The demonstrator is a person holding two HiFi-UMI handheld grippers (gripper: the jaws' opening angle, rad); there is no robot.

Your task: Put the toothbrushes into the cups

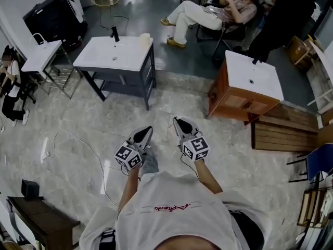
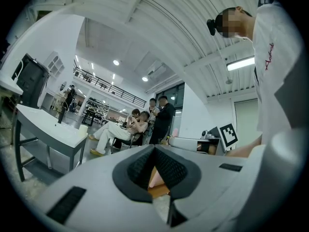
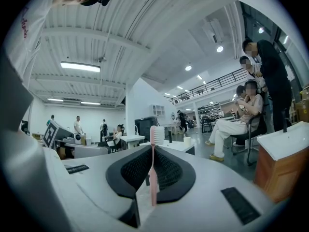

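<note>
1. Nothing is in a cup yet. My right gripper (image 3: 153,152) fingers clamp a pink toothbrush (image 3: 153,135), upright with bristles on top.
2. My left gripper (image 2: 154,149) fingers are pressed together. A pale pink sliver shows in the gap; I can't tell what it is.
3. A cup (image 1: 145,38) stands on the white sink surface (image 1: 106,56), well apart from both grippers.
4. The toothbrush is slim, smooth plastic, the finger pads are black and ribbed, and the cup is pale and cylindrical.
</note>
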